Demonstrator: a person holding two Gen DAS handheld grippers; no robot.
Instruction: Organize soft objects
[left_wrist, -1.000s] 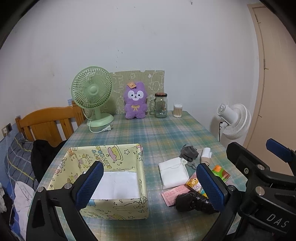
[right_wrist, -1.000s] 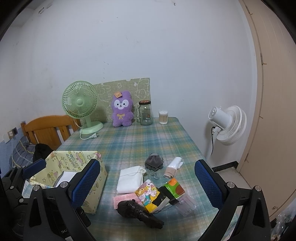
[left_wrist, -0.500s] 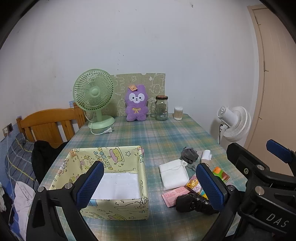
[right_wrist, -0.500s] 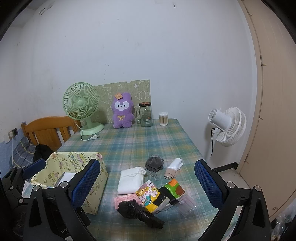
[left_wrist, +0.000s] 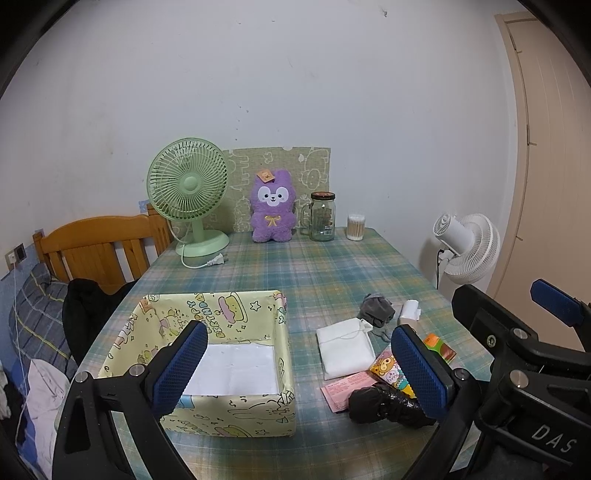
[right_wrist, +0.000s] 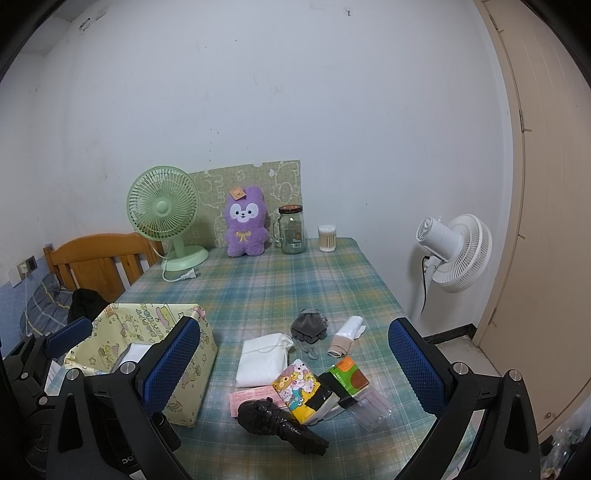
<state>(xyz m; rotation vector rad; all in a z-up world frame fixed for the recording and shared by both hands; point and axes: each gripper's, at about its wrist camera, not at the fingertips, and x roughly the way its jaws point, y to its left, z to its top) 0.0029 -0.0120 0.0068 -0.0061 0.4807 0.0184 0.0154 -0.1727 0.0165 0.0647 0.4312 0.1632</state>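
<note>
- We see both claws, left (left_wrist: 295, 369) and right (right_wrist: 295, 363), hovering released above the tabletop (left_wrist: 325, 269).
- Soft white cloth (left_wrist: 345, 349) lies beside the box (left_wrist: 221, 321).
- Against a second ago, we see both views slightly higher.

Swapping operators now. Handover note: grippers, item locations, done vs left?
Left gripper: open, holding nothing, above the yellow box.
Right gripper: open, holding nothing, above the pile.
Box holds only a white sheet.
Still on the table, right of the box: white folded cloth, grey cloth, rolled beige-white cloth, black bag, packets.
Done: nothing boxed. Left: all soft items.
</note>
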